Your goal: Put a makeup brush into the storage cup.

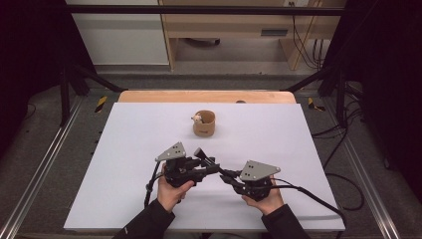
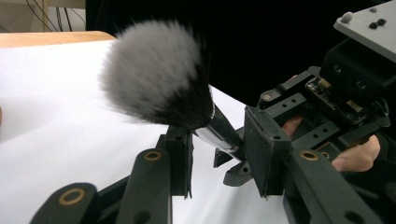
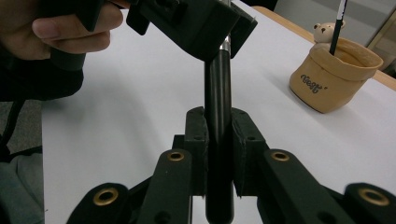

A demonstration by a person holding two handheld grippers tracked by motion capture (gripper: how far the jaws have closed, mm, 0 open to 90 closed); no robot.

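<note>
Passing makeup brush [image 2: 159,77] between tongs: right tongs [image 3: 218,140] clamped on handle, left tongs [image 2: 219,140] seemingly unclamped around ferrule; holder [image 1: 204,123] drop-off pending.

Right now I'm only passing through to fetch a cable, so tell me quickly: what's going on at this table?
A person holds a tool in each hand over a white table. The right tool is clamped on the black handle of a makeup brush. The left tool has its jaws around the silver ferrule just below the bristles, though whether they press on it yet is unclear; it looks like a handover. Farther back stands a tan cup with a small bear figure on its rim.
</note>
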